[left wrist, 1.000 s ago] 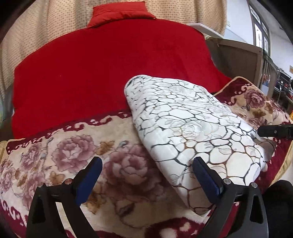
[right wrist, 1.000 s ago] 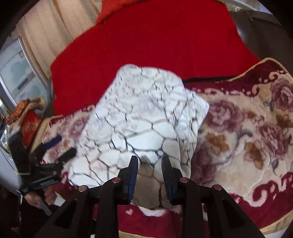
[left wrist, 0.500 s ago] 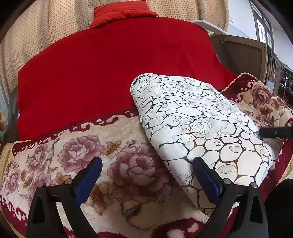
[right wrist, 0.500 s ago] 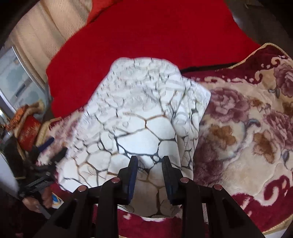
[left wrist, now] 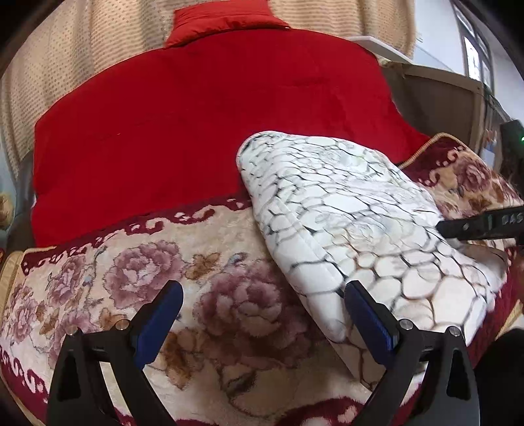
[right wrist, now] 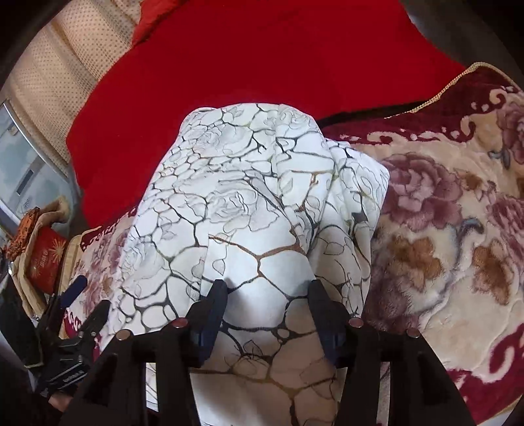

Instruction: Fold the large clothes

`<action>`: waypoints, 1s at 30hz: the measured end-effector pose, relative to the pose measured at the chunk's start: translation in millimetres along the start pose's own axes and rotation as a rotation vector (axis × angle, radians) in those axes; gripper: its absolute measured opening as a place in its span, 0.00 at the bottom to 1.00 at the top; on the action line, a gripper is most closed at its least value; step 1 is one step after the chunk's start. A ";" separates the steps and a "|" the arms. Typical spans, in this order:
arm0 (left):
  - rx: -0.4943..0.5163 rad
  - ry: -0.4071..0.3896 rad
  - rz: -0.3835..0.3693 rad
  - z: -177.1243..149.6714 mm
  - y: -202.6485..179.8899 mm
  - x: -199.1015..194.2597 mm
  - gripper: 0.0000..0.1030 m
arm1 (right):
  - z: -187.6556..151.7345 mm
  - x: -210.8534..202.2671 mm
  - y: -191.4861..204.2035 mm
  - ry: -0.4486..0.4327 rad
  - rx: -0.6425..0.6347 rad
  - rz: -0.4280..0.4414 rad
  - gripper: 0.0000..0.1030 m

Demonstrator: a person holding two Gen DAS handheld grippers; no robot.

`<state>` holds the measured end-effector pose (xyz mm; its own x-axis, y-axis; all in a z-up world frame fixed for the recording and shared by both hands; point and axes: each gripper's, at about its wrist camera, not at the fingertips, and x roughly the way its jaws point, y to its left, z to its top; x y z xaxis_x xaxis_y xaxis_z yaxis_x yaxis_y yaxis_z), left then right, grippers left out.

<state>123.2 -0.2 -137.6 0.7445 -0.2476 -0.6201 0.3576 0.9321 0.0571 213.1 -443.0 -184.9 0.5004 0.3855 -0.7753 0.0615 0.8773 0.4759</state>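
Note:
A folded white quilted cloth with a dark crackle pattern (left wrist: pixel 353 209) lies on a floral plush blanket (left wrist: pixel 137 275); it also shows in the right wrist view (right wrist: pixel 249 203). My left gripper (left wrist: pixel 262 314) is open and empty, at the cloth's near left edge, its right finger against the fold. My right gripper (right wrist: pixel 265 295) is open, its jaws wide apart over the cloth's near end, a bulge of cloth between them. The right gripper's finger (left wrist: pixel 481 226) shows at the cloth's far right edge. The left gripper (right wrist: pixel 78 304) shows at lower left in the right wrist view.
A red blanket (left wrist: pixel 209 131) covers the surface behind the cloth, with a red cushion (left wrist: pixel 226 16) at the back. A beige curtain (left wrist: pixel 82 55) hangs behind. A wooden frame (left wrist: pixel 442 95) stands at right. A red box (right wrist: pixel 42 262) sits at left.
My right gripper's jaws have opened wide; they were nearly shut on the cloth's near end. The left gripper has stayed open and shifted slightly.

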 end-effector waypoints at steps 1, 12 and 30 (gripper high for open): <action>-0.018 -0.001 0.001 1.1 2.9 0.8 0.97 | 5.7 -3.8 2.1 -0.014 -0.005 0.002 0.54; -0.200 0.037 0.095 18.5 28.7 45.0 0.97 | 42.8 56.0 5.7 0.022 0.044 -0.031 0.52; -0.119 0.008 0.155 21.2 9.3 50.0 0.96 | 64.2 43.9 32.0 -0.036 0.009 0.039 0.52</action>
<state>175.7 -9.4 -151.5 0.7808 -0.0969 -0.6173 0.1692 0.9838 0.0595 292.6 -416.3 -177.0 0.5332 0.4087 -0.7407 0.0487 0.8593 0.5092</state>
